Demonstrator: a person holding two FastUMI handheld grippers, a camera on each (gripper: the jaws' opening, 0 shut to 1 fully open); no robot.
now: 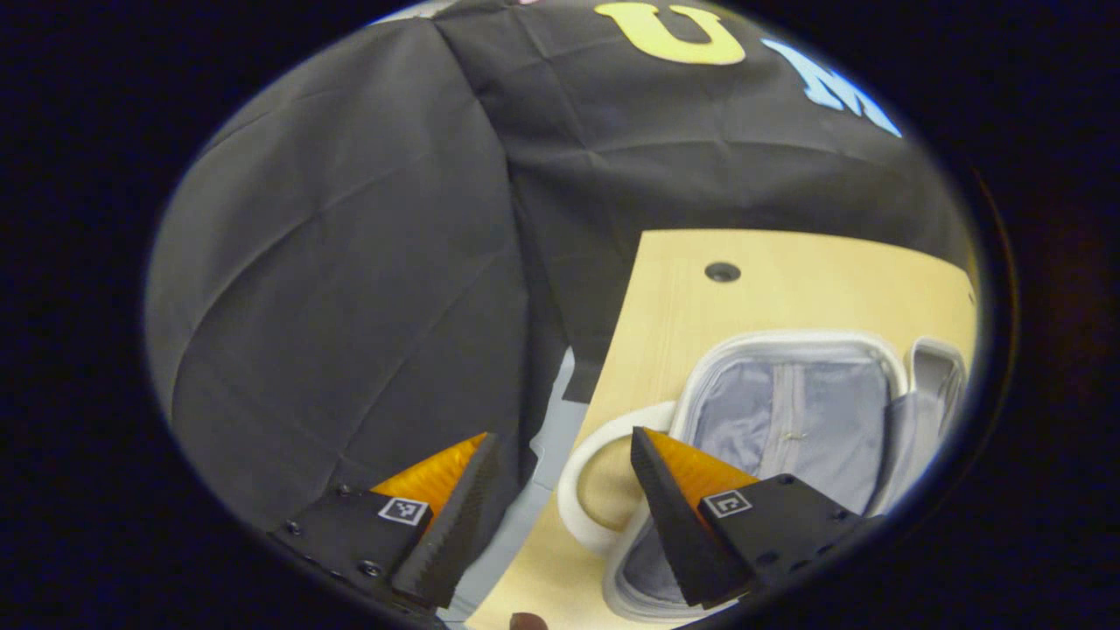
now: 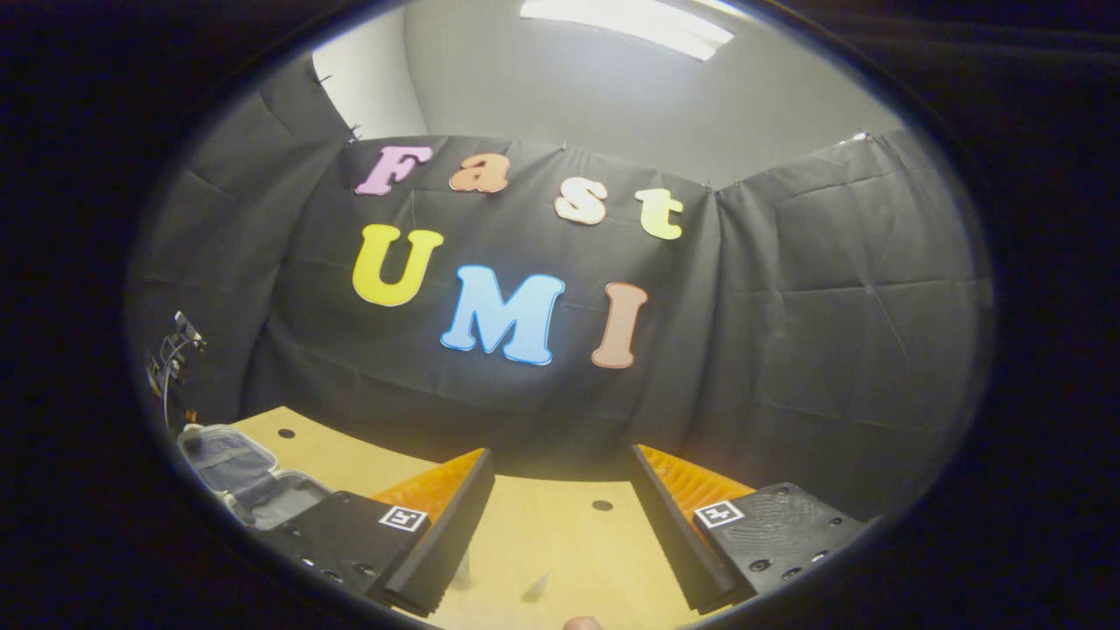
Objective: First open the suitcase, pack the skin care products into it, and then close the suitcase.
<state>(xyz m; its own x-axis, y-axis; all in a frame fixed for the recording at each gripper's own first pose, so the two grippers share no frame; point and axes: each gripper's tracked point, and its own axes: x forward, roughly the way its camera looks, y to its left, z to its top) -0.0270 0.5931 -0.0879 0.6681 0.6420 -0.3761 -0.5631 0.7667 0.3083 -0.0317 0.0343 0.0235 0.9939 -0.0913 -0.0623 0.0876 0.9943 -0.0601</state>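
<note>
Left gripper view: my left hand-held gripper [image 1: 560, 490] stands wide open with nothing between its fingers. It hangs over the worktop [image 1: 805, 280] at one of its side edges, one finger out past that edge against the black cloth wall [image 1: 350, 262], the other over the suitcase.

The suitcase [image 1: 787, 411] lies open flat on the worktop, pale grey lining up, with a white rim around the shell. A seam or zip runs down the middle of the lining. A second half or flap [image 1: 936, 367] stands beside it toward the view's right margin. A white looped handle [image 1: 586, 464] sticks out from the suitcase toward the worktop edge, just in front of my finger. I cannot see anything packed in the lining that shows. A dark round hole [image 1: 722, 272] sits in the worktop beyond the suitcase, toward the far edge.

Right gripper view: my right hand-held gripper [image 2: 560, 516] is also wide open and holds nothing. It is raised above bare worktop, pointing at the back wall. The suitcase shows at the worktop's left end, well apart from this gripper.
</note>
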